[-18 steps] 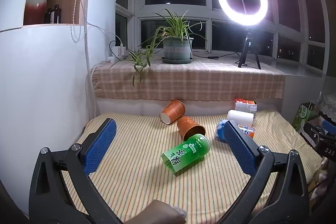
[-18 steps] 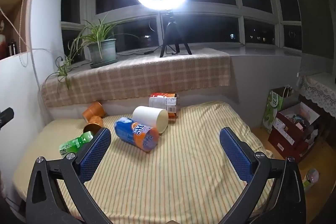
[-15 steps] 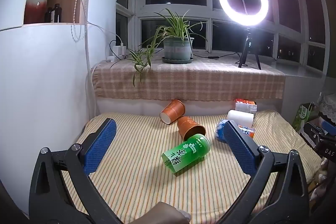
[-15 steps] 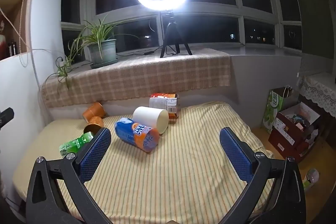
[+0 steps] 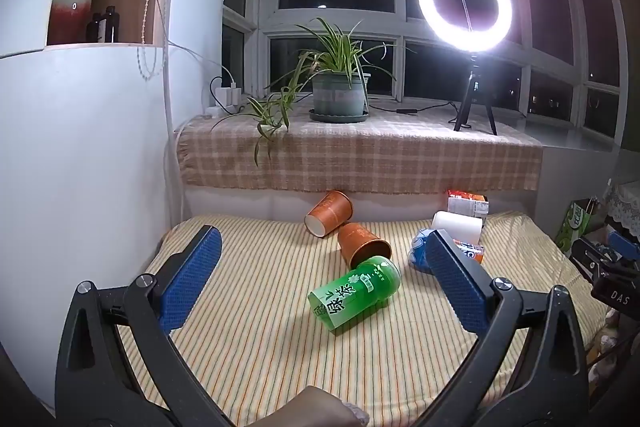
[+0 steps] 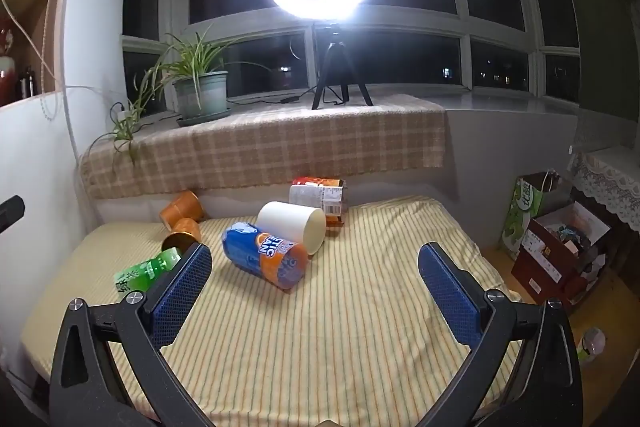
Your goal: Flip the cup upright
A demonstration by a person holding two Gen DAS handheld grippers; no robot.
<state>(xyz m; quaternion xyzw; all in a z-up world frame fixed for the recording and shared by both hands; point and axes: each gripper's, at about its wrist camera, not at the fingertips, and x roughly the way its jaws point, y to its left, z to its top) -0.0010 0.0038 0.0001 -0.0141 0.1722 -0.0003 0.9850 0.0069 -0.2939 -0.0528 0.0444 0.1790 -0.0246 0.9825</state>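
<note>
Several cups lie on their sides on the striped mattress (image 5: 260,339). A green cup (image 5: 354,291) lies nearest my left gripper (image 5: 320,273), which is open and empty a little short of it. Two orange cups (image 5: 329,213) (image 5: 362,243) lie behind it. A blue and orange cup (image 6: 266,257) and a white cup (image 6: 292,225) lie ahead of my right gripper (image 6: 316,277), which is open and empty. A red and white cup (image 6: 318,195) lies at the back. The green cup also shows in the right wrist view (image 6: 144,273).
A checked cloth covers the window ledge (image 5: 360,159) behind the mattress, with a potted plant (image 5: 338,95) and a lit ring light on a tripod (image 5: 466,7). A white wall (image 5: 80,167) bounds the left. Boxes and bags (image 6: 560,247) stand on the floor at right.
Both views have shifted very slightly; the cups have not moved and both grippers stay open.
</note>
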